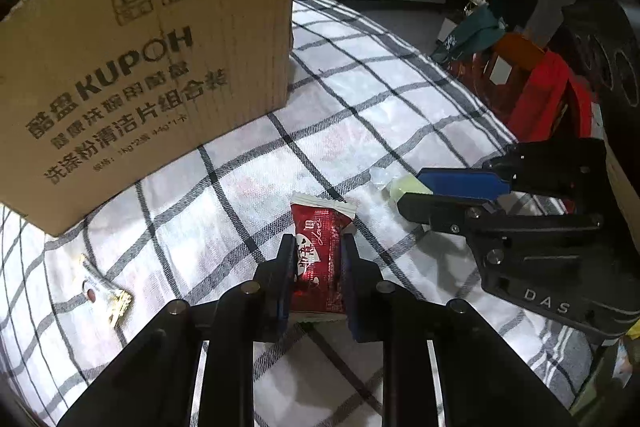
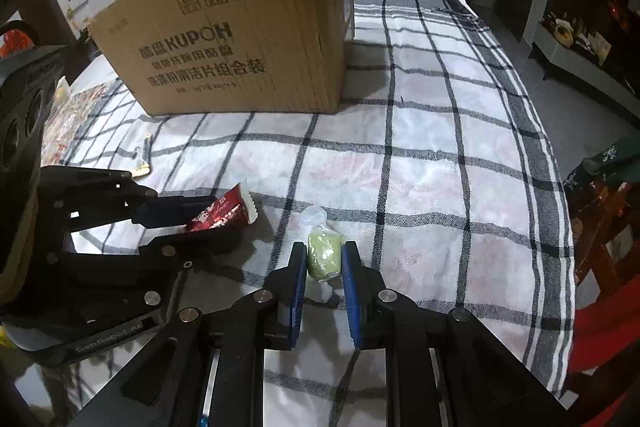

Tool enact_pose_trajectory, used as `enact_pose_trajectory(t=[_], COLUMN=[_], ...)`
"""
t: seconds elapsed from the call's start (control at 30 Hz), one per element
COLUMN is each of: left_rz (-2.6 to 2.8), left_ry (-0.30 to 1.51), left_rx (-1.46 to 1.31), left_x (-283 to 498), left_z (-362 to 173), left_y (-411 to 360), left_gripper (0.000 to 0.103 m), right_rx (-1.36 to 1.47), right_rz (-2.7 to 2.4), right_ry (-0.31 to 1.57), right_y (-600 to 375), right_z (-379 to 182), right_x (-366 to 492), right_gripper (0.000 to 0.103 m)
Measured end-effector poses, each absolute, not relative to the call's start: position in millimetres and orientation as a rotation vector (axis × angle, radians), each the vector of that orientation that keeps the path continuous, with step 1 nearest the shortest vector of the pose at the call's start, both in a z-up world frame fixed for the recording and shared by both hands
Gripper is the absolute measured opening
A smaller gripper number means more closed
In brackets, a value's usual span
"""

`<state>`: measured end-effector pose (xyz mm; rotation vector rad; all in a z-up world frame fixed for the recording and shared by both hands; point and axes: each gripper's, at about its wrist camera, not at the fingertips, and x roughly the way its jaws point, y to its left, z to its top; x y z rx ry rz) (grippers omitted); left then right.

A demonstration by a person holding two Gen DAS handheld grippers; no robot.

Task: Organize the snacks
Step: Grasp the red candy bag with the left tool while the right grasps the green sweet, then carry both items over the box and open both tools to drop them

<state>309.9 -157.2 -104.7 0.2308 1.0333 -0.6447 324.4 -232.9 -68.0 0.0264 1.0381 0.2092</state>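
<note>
Side by side on a counter draped in a checked cloth (image 2: 440,163), 2 tools work at once: the left hand-held gripper (image 1: 318,247) clamps a red snack packet (image 1: 320,259), the right hand-held gripper (image 2: 324,255) pinches a green wrapped candy (image 2: 323,255). Behind both stands a cardboard box (image 2: 240,51); near it lies a white wrapped sweet (image 1: 105,291).

Bright overhead light on the checked cloth (image 1: 360,131), washed nearly white in the middle of both views. Dim, murky room beyond the tabletop edge. Glare on the red wrapper (image 1: 320,251) and on the metal bolts of the left claw (image 1: 316,247). Soft shadows under the cardboard box (image 2: 240,47) and below the right claw (image 2: 324,255). Strong fisheye bending, black corners. Slight grain, printing on the box still sharp.
</note>
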Motion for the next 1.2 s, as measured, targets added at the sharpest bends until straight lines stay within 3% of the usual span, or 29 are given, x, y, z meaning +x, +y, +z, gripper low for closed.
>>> enact_pose_trajectory(t=[1.2], left_rz=[-0.484], left_ry=[0.769], left_rx=[0.111], left_x=[283], left_z=[33], left_y=[-69], left_gripper=[0.022], right_rx=[0.109], right_rz=[0.254], right_ry=[0.753], right_y=[-180], right_z=[57], right_x=[308], right_gripper=[0.019])
